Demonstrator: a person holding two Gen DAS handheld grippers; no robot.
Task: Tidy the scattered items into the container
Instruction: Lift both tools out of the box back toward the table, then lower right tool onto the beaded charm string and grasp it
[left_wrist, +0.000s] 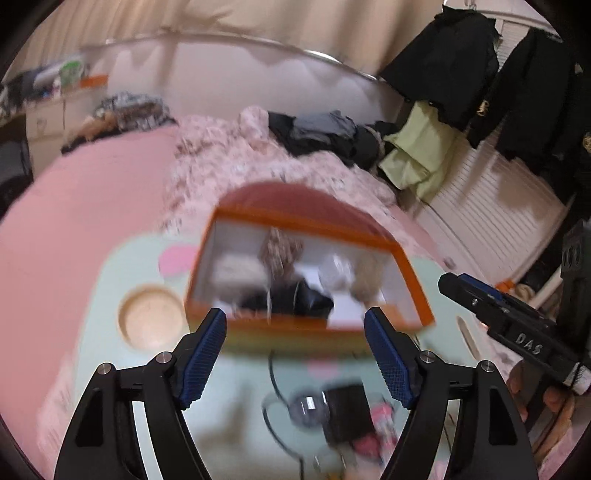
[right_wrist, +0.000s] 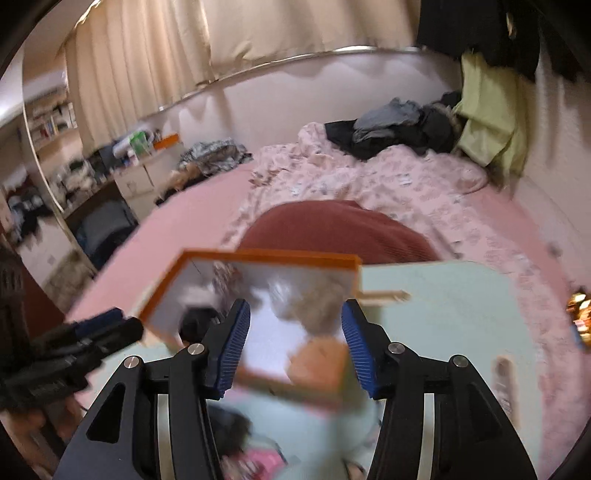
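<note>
Box (left_wrist: 236, 325): orange-rimmed, on mint tabletop (left_wrist: 110, 369), already holds several blurred items.
Left: black block, cable, pink bits (left_wrist: 369, 439) lie near the box, still loose.
Left gripper (left_wrist: 295, 354): jaws wide apart, empty.
Right gripper (right_wrist: 295, 343): partly open, holds nothing.
Left view only: round recess (left_wrist: 151, 317).
Right view only: shelves (right_wrist: 51, 122).
</note>
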